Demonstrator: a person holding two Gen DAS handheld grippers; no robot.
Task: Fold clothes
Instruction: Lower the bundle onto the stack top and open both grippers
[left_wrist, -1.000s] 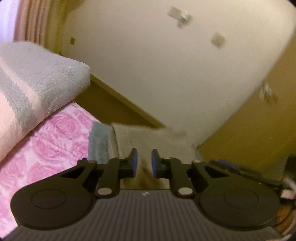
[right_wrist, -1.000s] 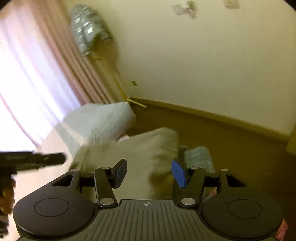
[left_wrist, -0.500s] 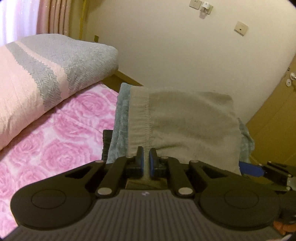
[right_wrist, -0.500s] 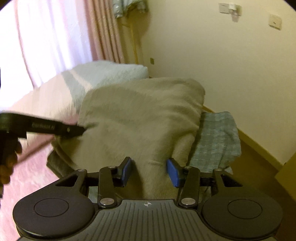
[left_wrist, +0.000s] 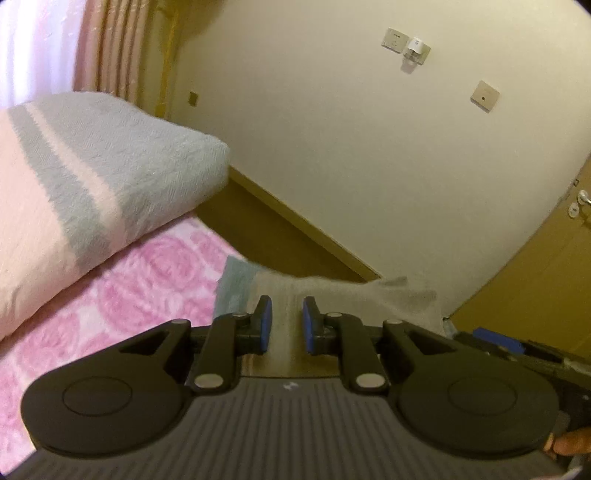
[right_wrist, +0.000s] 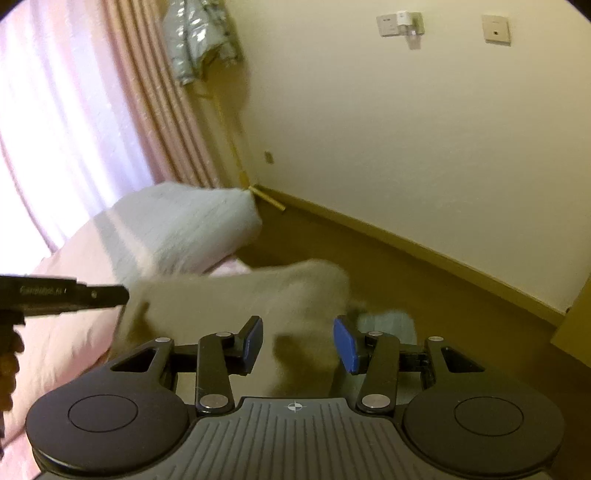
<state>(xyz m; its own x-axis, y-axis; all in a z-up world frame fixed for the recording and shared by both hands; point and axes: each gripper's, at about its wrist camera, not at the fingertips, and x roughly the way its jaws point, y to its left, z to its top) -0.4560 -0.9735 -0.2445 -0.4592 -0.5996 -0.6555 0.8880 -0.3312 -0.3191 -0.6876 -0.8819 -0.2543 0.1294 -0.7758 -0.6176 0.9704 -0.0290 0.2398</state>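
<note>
Since half a second ago our beige garment (left_wrist: 332, 295) has dropped from filling both views to a blurred, low heap on the pink rose bedspread (left_wrist: 147, 280), over a teal cloth (left_wrist: 234, 284) near the striped pillow (left_wrist: 92, 173). Our left gripper (left_wrist: 287, 323) is opening, pads clear of the fabric between them. Our right gripper (right_wrist: 298, 343) stands spread, gripping nothing.

1. This is a bedroom in a home: a bed with a pink rose-patterned cover (left_wrist: 122, 295) fills the near side.
2. A thick pink-and-grey striped folded blanket (left_wrist: 96, 184) lies on the bed.
3. Pink pleated curtains (right_wrist: 122, 92) hang over a bright window.
4. A silver padded jacket (right_wrist: 199, 37) hangs in the corner.
5. Cream walls carry white wall switch plates (left_wrist: 484, 96), beside a wooden door (left_wrist: 546, 280).
</note>
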